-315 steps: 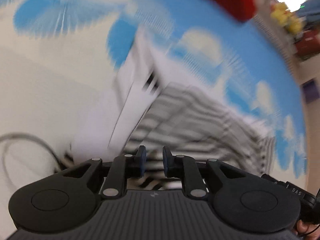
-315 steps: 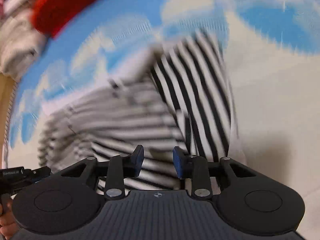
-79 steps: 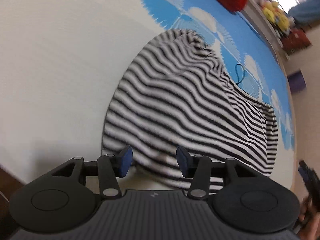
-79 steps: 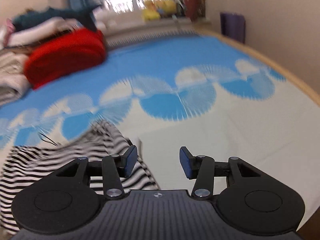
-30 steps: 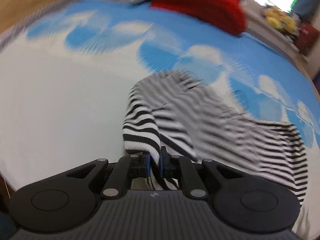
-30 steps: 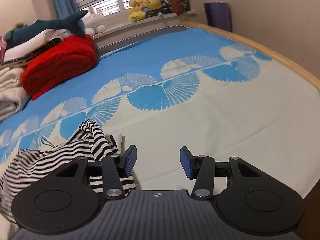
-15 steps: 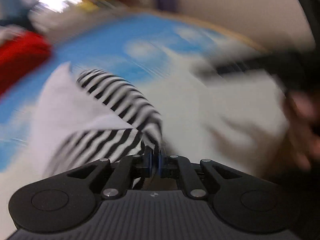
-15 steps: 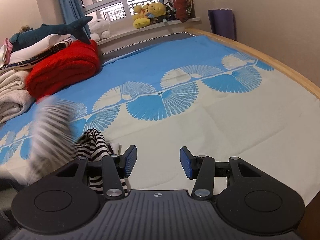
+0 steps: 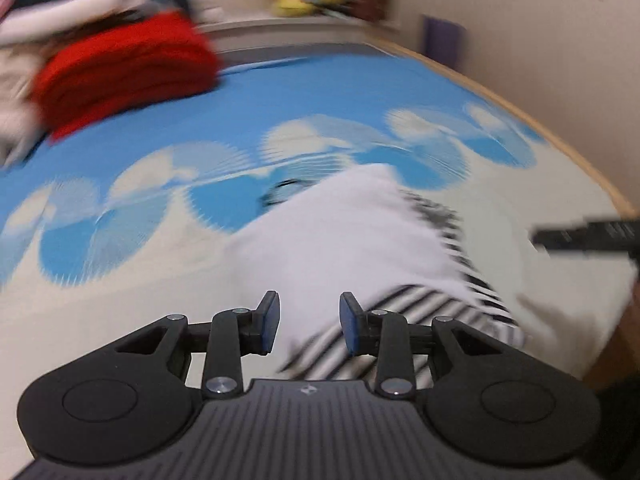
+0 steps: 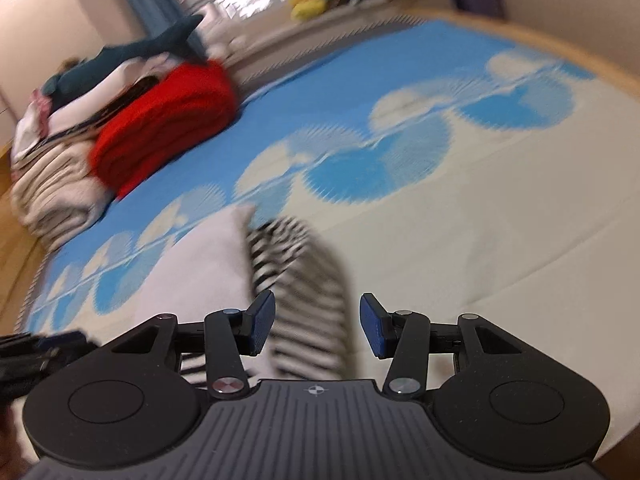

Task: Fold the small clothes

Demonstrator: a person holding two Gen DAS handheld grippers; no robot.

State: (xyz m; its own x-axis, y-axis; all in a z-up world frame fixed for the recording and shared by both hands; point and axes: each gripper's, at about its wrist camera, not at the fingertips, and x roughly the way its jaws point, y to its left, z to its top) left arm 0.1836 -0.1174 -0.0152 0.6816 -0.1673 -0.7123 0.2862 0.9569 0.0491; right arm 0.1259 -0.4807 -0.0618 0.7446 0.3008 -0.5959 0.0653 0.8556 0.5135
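Striped garment (image 9: 360,248) lies on bed (image 9: 120,312), white inner side up over striped layer, near front edge of bed, well apart from red blanket (image 9: 124,68).
Left gripper (image 9: 307,326): jaws opening, apart, cloth below them, not pinched.
Right gripper (image 10: 316,330): jaws apart, empty, above striped edge.
Judgement: fold just laid. Let cloth settle, lift clear without snagging, then match edges, smooth crease.
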